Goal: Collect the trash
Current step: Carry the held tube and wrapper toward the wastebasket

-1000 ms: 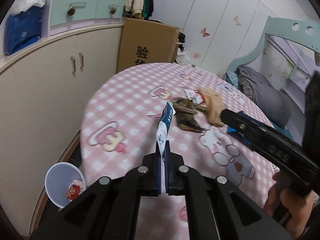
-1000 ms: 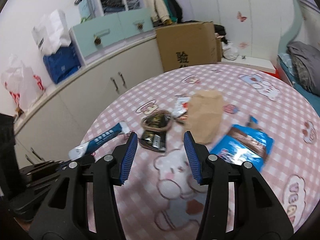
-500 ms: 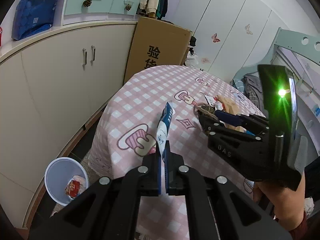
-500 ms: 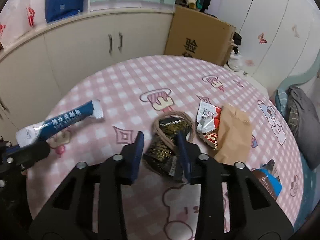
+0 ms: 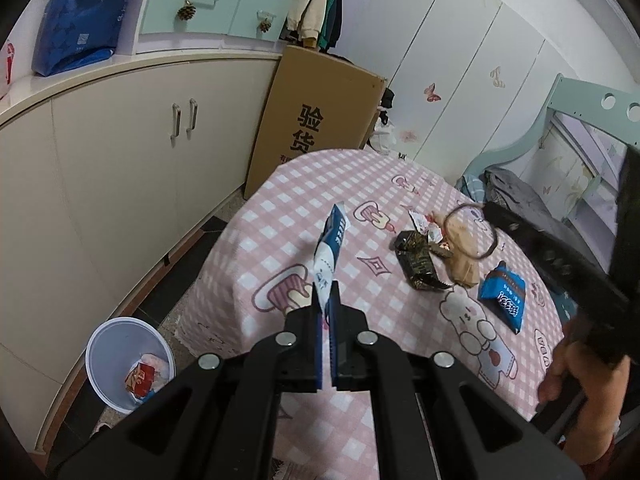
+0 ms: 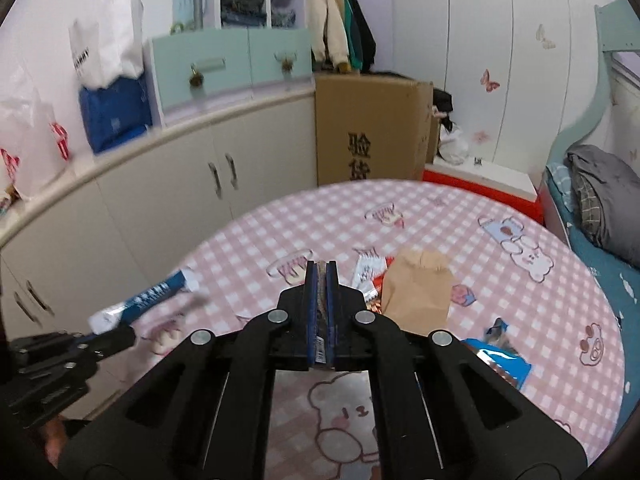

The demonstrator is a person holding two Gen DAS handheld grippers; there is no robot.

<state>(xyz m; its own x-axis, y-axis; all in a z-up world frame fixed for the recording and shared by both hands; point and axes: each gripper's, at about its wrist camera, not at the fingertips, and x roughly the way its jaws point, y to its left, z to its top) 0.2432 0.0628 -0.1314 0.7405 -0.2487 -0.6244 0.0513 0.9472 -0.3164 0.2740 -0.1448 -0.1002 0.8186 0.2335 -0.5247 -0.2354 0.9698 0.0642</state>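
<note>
Jaws of the right gripper (image 6: 321, 276) had just been closing and now pinched the brown loop (image 5: 495, 245), lifted clear of the dark wrapper (image 5: 416, 265) left on the table (image 5: 304, 200) — another piece collected — while the left gripper (image 5: 326, 296) stayed clamped on its blue-and-white sachet (image 5: 330, 248).

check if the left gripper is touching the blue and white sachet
Touching. In the left wrist view the left gripper's pads pinch the lower end of the blue and white sachet.

Glossy foil wrappers (image 5: 416, 266) – matt brown paper bag (image 6: 416, 290), checked cloth (image 5: 360, 192)
</note>
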